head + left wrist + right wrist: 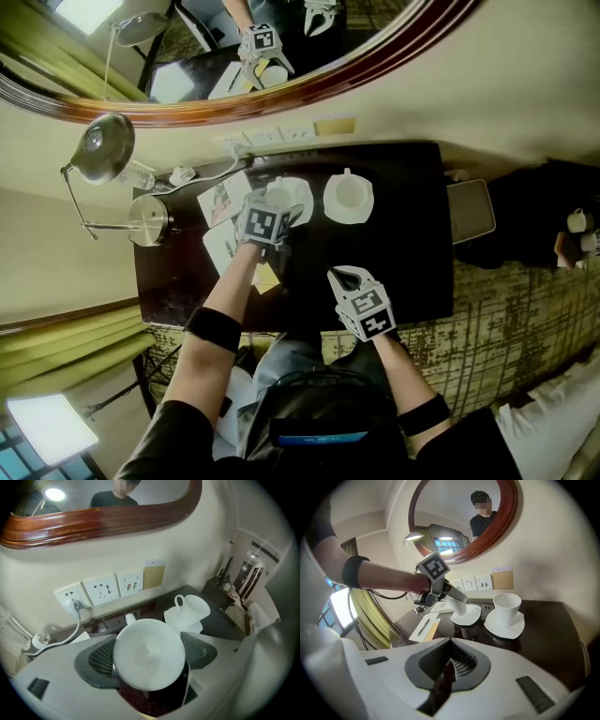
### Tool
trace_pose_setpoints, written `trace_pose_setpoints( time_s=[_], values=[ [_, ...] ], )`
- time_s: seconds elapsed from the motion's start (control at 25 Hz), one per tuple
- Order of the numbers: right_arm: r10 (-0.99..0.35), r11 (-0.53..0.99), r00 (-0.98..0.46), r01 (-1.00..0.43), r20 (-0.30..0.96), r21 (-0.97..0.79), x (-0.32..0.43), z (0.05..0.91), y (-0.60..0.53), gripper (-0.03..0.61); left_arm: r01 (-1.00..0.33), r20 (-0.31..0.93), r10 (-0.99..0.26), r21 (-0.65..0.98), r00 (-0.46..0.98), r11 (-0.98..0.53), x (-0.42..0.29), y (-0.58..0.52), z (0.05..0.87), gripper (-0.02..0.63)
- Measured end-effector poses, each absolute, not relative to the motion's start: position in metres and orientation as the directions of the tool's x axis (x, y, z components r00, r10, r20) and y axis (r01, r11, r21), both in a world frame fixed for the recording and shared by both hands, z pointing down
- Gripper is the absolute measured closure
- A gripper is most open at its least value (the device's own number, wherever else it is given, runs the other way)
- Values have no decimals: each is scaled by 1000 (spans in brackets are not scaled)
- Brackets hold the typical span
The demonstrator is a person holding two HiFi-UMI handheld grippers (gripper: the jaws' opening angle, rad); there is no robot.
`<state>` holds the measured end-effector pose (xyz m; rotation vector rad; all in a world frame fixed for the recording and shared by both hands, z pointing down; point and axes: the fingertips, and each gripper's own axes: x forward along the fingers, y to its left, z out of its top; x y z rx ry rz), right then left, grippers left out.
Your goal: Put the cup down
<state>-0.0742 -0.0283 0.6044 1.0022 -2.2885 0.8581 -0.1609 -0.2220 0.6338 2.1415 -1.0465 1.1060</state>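
One cup (149,653) hangs pinched in the left gripper (274,202) over its saucer (466,616) at the table's (403,234) back edge, ready for lowering. The right gripper (449,667) idles, pressed together.

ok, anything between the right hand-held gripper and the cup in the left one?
No. The right gripper view shows only bare dark table up to the cup.

Below the mirror (234,111): two cups (459,605) (506,604) (both white), two saucers (471,616) (508,630), one lamp (105,145), one pen (424,626), three socket plates (70,597) (101,588) (130,583). One left gripper (272,202) and one right gripper (449,665), so two in all.
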Motion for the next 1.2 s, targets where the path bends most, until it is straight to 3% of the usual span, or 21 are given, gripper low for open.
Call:
trace_pose_setpoints(
  time_s=[0.88, 1.2],
  values=[
    [-459, 509, -596, -784, 659, -356, -75, 614, -46, 568, -806, 790, -434, 126, 434, -578, -147, -241, 663, 182],
    [-460, 502, -595, -787, 659, -360, -67, 612, -41, 568, -820, 760, -492, 93, 425, -564, -143, -240, 635, 140]
  ],
)
